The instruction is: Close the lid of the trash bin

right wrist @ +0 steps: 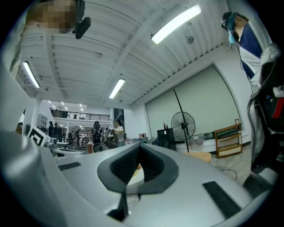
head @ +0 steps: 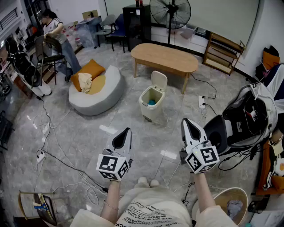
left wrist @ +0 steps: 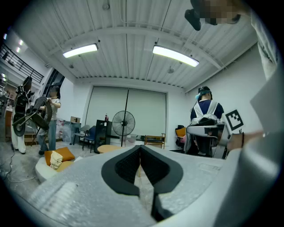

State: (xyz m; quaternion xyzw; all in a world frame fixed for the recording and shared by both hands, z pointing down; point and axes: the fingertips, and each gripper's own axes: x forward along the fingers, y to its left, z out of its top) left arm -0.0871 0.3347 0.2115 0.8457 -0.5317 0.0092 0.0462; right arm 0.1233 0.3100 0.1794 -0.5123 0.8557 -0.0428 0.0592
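While both are held level well short of the trash bin (head: 151, 104), left gripper (head: 126, 131) and right gripper (head: 186, 122) have jaws pressed together, nothing between. Its lid (head: 159, 80) stands upright, open. Grey beanbag (head: 100, 91) left of bin, wooden table (head: 165, 57) just behind bin, fan (head: 170, 11) farther behind.

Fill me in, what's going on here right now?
A person stands holding a gripper in each hand. The left gripper and right gripper are both shut and empty, held level out in front. The trash bin sits on the floor ahead, beside the wooden table, with its lid up. Neither gripper touches it.
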